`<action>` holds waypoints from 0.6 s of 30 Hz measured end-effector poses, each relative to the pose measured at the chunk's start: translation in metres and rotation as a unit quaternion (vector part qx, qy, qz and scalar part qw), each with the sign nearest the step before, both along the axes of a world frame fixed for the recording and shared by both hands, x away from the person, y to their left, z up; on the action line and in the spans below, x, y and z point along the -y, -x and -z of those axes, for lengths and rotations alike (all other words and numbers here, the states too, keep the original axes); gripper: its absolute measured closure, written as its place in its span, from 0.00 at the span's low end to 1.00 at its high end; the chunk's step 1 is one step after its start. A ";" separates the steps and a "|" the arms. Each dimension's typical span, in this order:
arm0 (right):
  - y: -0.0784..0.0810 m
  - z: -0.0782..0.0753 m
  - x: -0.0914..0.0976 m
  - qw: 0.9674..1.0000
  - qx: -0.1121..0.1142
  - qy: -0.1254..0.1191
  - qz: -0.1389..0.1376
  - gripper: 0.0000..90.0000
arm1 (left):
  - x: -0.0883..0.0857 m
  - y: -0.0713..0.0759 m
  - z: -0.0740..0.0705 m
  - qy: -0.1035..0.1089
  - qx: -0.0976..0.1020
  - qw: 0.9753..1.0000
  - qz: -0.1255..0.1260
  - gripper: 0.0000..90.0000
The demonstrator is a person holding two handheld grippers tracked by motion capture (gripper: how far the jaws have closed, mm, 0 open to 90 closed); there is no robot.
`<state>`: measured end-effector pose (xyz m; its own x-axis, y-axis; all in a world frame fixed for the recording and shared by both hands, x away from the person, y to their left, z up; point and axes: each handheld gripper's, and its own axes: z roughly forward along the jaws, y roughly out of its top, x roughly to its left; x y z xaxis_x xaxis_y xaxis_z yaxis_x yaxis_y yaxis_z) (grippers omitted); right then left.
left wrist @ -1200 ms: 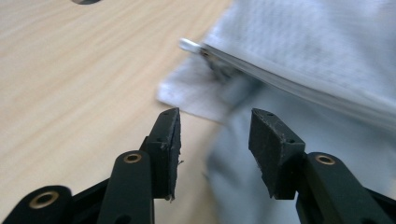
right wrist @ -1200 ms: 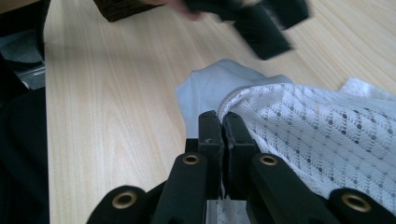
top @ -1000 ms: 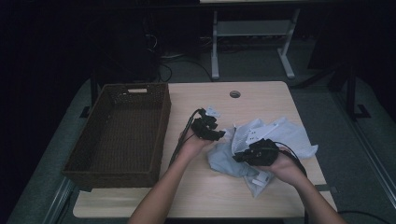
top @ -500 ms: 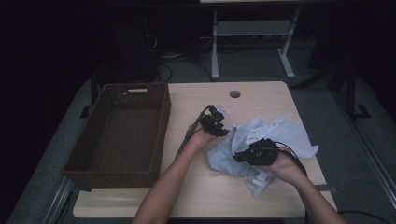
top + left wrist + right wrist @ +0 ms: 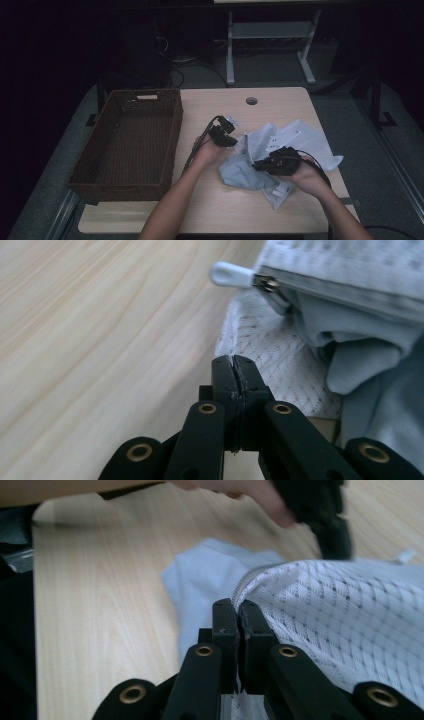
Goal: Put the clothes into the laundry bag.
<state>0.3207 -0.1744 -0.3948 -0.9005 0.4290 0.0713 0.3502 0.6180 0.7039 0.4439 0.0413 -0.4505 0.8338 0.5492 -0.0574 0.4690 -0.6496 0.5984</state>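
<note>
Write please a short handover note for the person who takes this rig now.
The crumpled light-blue garment with white mesh lining lies on the light wooden table, right of the empty dark-brown woven basket.
Right gripper: jaws shut on the garment, near its zip.
Left gripper: jaws have just closed at the mesh edge; pinch unclear.
Left to do: probably get the garment into the basket.

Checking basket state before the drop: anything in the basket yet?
No, the basket shows bare woven floor in the high view; the garment lies on the table.
</note>
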 end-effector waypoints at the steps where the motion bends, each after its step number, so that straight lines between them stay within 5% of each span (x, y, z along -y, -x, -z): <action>1: -0.001 0.000 0.001 1.000 0.000 0.001 0.003 0.96 | -0.004 0.003 -0.001 0.001 0.002 1.000 0.000 0.99; 18: -0.017 0.005 0.006 1.000 0.000 0.003 0.025 0.96 | -0.043 0.055 -0.018 0.031 0.013 0.998 -0.058 0.99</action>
